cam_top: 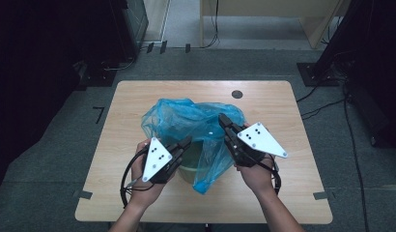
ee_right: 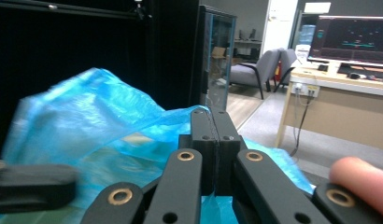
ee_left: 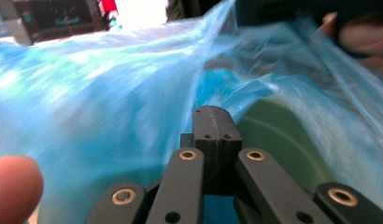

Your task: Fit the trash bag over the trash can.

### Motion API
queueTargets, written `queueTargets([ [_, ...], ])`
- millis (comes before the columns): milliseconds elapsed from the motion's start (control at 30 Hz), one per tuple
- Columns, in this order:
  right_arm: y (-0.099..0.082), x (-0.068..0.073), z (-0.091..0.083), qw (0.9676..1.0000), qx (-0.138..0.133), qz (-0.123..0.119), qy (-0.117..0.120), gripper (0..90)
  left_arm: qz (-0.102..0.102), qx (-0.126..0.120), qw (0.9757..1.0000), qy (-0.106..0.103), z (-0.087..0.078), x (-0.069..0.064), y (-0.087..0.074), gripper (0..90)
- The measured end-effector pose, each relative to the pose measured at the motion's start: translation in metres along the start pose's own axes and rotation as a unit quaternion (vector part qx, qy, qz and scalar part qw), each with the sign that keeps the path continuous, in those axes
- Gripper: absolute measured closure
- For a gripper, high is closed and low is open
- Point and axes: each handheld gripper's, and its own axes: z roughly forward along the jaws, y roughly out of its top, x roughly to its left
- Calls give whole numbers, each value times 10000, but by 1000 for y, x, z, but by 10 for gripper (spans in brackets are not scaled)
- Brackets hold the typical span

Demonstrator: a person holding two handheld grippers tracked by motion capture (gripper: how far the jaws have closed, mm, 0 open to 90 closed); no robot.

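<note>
The blue bag (cam_top: 186,121) looks thin, limp and slippery, draped over a green bin (cam_top: 189,166); best pinched at its rim. The left gripper (cam_top: 186,141), at the bin's 9 o'clock, and the right gripper (cam_top: 221,118), at 2 o'clock, each have jaws pressed together, seemingly nipping film.

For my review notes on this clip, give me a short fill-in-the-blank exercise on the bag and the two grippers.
1. The thin plastic bag draped over the bin is ____ in colour.
2. The small bin under the bag is pale ____.
3. Both the left gripper and the right gripper have their jaws ____.
4. Everything stands on a light ____ table.

Missing words: blue; green; shut; wooden
</note>
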Motion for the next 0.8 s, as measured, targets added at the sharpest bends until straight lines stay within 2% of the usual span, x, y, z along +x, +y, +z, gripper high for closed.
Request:
queueTargets([
  [67,-1,-5,-3,10000,5,30,-68,900,16,-118,9999,48,-11,4,-4,900],
  [167,-2,-12,-7,9999,14,33,-154,900,-77,-344,9994,19,-26,9,-9,900],
  [300,-6,-19,-12,9995,58,100,-277,900,123,-496,9987,-33,-46,12,-22,900],
  [367,-9,-23,-15,9994,91,117,-324,900,202,-462,9987,-43,-54,13,-29,900],
  [500,-19,-29,-20,9987,197,205,-411,900,214,-357,9989,-209,-65,15,-47,900],
  [633,-30,-35,-28,9980,266,303,-486,900,265,-294,9984,-399,-75,11,-65,900],
  [700,-33,-38,-34,9977,255,378,-511,900,286,-367,9976,-507,-81,8,-70,900],
  [800,-36,-40,-43,9975,248,343,-564,900,327,-282,9975,-563,-87,7,-77,900],
])
